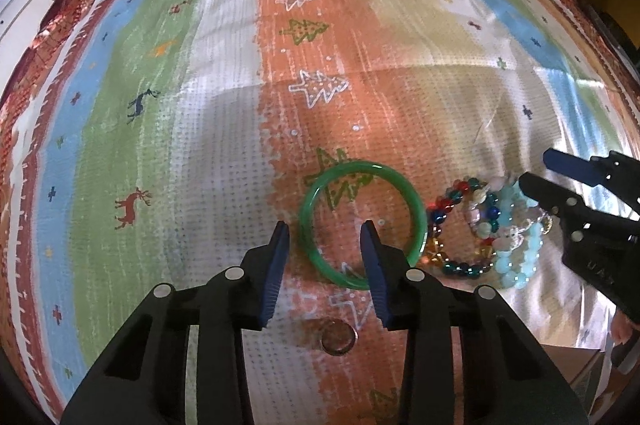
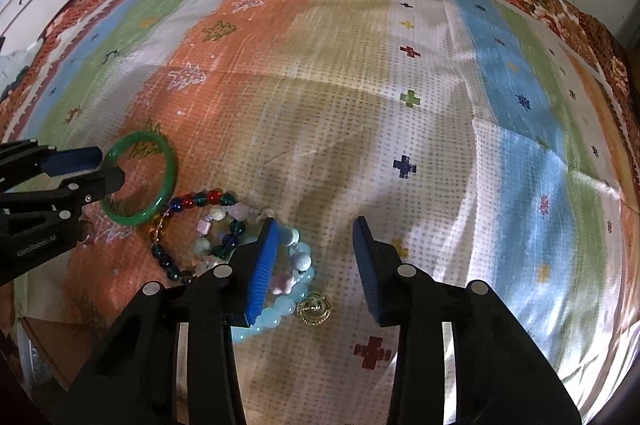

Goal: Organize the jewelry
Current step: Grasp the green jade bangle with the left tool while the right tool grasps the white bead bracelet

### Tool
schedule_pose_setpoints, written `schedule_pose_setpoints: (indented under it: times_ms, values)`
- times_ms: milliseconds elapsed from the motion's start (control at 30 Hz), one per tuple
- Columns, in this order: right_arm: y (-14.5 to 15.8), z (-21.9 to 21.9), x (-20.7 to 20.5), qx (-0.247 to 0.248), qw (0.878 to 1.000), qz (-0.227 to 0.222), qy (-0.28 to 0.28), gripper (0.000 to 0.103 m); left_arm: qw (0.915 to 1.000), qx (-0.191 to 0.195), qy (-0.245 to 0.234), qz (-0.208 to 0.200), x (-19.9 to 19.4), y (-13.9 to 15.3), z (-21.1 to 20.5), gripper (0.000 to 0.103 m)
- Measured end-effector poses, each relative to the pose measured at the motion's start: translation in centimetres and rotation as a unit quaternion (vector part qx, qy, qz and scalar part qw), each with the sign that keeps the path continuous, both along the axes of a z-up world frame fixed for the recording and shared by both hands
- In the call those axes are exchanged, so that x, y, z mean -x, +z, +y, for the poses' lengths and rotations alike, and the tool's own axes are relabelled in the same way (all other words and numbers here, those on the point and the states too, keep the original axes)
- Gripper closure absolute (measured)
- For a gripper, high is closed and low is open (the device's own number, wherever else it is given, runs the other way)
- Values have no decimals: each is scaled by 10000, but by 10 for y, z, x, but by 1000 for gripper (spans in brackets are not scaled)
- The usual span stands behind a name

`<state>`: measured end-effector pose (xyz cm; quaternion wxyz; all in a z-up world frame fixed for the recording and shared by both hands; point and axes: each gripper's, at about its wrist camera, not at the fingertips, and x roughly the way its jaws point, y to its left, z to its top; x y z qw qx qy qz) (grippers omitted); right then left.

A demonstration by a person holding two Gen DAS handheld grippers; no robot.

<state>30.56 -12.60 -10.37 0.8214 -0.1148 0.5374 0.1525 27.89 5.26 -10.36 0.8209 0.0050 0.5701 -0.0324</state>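
The green bangle (image 1: 360,225) lies low centre on the striped cloth (image 1: 160,145), bead bracelets (image 1: 484,229) touching at its right. The left gripper (image 1: 325,257) gapes over its rim (nothing held); the right gripper (image 2: 314,261), open too, hovers above the beads.

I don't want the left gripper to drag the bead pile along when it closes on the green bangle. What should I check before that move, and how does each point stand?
1. Left gripper open: ok.
2. Its fingers straddle the green bangle rim, one outside, one inside the ring: ok.
3. Bangle clear of the beaded bracelets: not ok, they look to be touching.
4. Right gripper open and out of the way: ok.
5. Fingertips low enough to catch the rim: cannot tell.
6. Small ring outside the closing path: ok.
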Motion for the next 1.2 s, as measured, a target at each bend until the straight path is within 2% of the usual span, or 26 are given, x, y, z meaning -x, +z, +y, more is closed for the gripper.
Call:
schedule_pose_setpoints:
  times_ms: [100,267,400,600,700,1200]
  values:
    - [-1,1,-1,-60,10000,38,13,70,10000,-26,-36,14,-1,-3,1,77]
    - [-6,6,1,-121,9997,174,112,73,9999,-17,-99,15,-2,-4,1,78]
    - [-5,6,1,-223,9994,227,133,87,9999,-47,-155,16,-2,-5,1,89]
    - [-5,12,5,-28,9996,96,280,89,9998,-101,-187,3,-1,-6,1,89]
    - [-5,10,5,-14,9996,86,283,96,9998,-85,-182,3,-1,-6,1,89]
    - [8,7,7,-74,9996,-7,256,96,9997,193,-74,-84,0,7,6,96]
